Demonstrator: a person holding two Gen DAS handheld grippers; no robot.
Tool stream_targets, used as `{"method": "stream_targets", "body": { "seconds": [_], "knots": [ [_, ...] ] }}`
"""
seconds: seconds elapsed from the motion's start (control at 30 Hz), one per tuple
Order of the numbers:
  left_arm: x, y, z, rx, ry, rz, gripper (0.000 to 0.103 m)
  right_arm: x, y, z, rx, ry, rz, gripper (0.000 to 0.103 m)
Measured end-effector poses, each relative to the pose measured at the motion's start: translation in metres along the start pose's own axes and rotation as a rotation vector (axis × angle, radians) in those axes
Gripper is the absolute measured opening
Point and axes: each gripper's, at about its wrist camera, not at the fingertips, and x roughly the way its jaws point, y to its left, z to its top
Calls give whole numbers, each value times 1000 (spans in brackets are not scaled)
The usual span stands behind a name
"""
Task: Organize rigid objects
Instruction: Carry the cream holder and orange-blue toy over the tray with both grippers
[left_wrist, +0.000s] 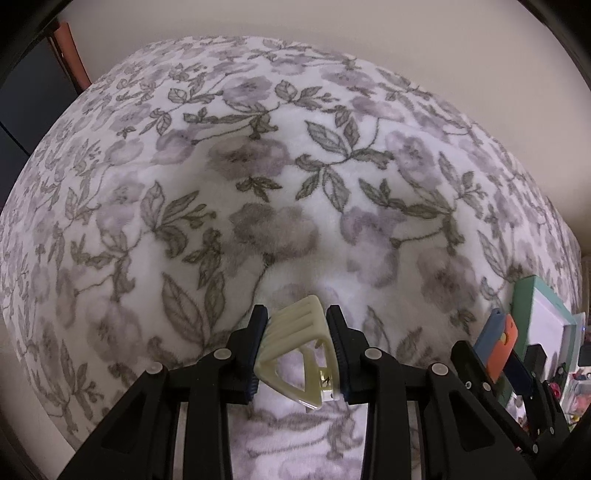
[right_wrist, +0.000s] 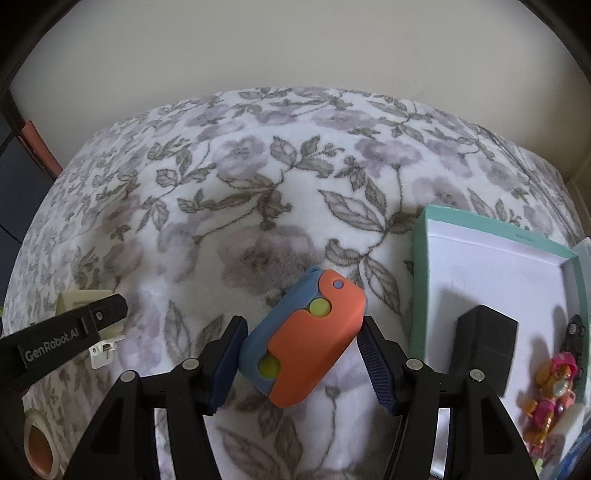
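My left gripper (left_wrist: 297, 317) is shut on a cream hair claw clip (left_wrist: 295, 350) and holds it above the floral blanket (left_wrist: 295, 166). My right gripper (right_wrist: 301, 328) is shut on an orange and blue toy block (right_wrist: 306, 339) with yellow-green buttons. The toy also shows in the left wrist view (left_wrist: 496, 343), at the right. The left gripper (right_wrist: 88, 325) and the clip (right_wrist: 88, 301) appear at the left of the right wrist view. A teal box (right_wrist: 419, 258) with a white inside lies to the right of the toy.
In the box are a black block (right_wrist: 484, 343), a pink and orange figure (right_wrist: 554, 391) and a dark tool (right_wrist: 574, 336). A tape roll (right_wrist: 38, 443) lies at the lower left. A beige wall stands behind the bed.
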Motion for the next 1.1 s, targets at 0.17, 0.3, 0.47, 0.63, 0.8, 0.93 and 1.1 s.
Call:
{"method": "stream_targets", "body": {
  "seconds": [0.17,0.3,0.47,0.63,0.8,0.93,1.1],
  "knots": [
    [-25,-1,-6,10,-41,-26,34,-20,-2,-5,8,-9,3,64],
    [-44,-5,-14,18,-75,-41,34,-41,-6,-9,20,-28,-4,64],
    [-60,-12,-25,40,-110,-70,34,-70,-15,-15,37,-58,-13,64],
    [-78,-22,-40,79,-170,-74,34,-94,-27,-25,68,-83,-7,64],
    [-95,-39,-61,144,-221,-93,34,-112,-48,-40,105,-91,-15,64],
    [-105,-58,-78,209,-252,-116,34,-123,-62,-48,134,-96,-13,64],
    [-112,-88,-101,306,-269,-166,34,-138,-79,-59,145,-100,-69,64]
  ]
}}
